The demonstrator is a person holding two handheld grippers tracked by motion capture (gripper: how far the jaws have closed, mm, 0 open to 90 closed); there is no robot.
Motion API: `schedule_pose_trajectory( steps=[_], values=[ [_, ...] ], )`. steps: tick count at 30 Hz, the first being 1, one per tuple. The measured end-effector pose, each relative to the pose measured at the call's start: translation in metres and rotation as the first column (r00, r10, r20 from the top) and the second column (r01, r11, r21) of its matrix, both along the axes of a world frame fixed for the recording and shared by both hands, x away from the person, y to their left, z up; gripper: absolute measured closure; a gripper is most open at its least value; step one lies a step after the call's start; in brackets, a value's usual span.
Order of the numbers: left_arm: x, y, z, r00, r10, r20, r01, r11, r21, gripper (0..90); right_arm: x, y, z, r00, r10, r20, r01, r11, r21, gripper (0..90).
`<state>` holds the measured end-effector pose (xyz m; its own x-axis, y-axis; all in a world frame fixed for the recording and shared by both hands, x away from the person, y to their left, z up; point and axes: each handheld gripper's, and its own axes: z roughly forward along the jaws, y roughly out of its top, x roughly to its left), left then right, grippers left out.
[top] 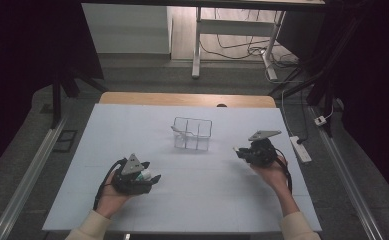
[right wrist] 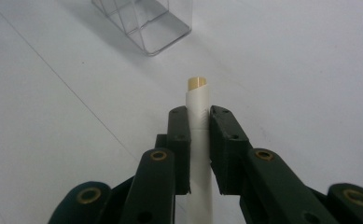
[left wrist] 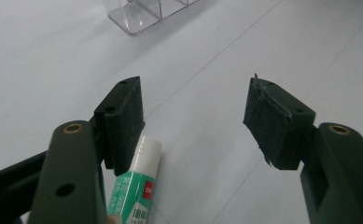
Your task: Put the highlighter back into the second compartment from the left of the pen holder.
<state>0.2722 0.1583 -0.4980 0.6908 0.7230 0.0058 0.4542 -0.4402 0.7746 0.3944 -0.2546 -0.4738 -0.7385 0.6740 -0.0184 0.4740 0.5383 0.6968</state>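
Note:
My left gripper point(top: 151, 179) rests at the near left of the white table point(top: 82, 190), jaws wide open. In the left gripper view point(left wrist: 193, 93) a green-and-white glue stick point(left wrist: 137, 186) lies on the table just inside the left pad, touching or nearly touching it; the right pad stands well clear. In the high view the glue stick point(top: 145, 175) peeks out under that gripper. My right gripper point(top: 238, 150), at the right, is shut on a thin white stick with a tan tip point(right wrist: 198, 93), which pokes out past the fingertips point(right wrist: 198, 114). A clear plastic compartment box point(top: 192, 134) stands mid-table between both grippers.
The clear box shows at the top of the left gripper view point(left wrist: 142, 14) and the right gripper view point(right wrist: 146, 23), some way ahead of the jaws. A white power strip point(top: 300, 148) lies on the floor beyond the table's right edge. Desk legs and cables are behind the table.

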Motion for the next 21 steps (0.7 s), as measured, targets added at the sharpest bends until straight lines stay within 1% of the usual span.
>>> schedule_pose_trajectory(
  steps=[3,5,10,14,19,21],
  values=[
    [0.000,0.000,0.001,1.0000,0.001,0.002,-0.001,1.0000,-0.002,37.4,-0.002,0.005,0.000,0.9999,0.015,0.007,-0.015,0.9997,-0.017,77.8],
    [0.000,0.001,0.001,1.0000,0.004,0.003,-0.004,1.0000,-0.006,37.4,-0.004,0.009,0.001,0.9994,0.026,0.020,-0.026,0.9995,-0.020,77.8],
    [0.001,0.000,0.001,1.0000,0.000,0.004,0.000,1.0000,-0.003,37.4,-0.009,0.017,0.005,0.9964,0.063,0.057,-0.060,0.9970,-0.049,77.9],
    [0.001,0.000,0.002,1.0000,0.000,0.006,0.000,1.0000,-0.006,37.4,-0.013,0.020,0.009,0.9952,0.069,0.069,-0.067,0.9973,-0.029,77.9],
    [0.001,0.000,0.002,1.0000,0.001,0.008,-0.001,1.0000,-0.007,37.3,-0.014,0.022,0.011,0.9946,0.071,0.075,-0.070,0.9973,-0.025,77.8],
    [0.001,0.001,0.002,1.0000,0.001,0.009,-0.001,1.0000,-0.007,37.2,-0.015,0.022,0.011,0.9946,0.069,0.078,-0.068,0.9976,-0.016,77.8]
  ],
)
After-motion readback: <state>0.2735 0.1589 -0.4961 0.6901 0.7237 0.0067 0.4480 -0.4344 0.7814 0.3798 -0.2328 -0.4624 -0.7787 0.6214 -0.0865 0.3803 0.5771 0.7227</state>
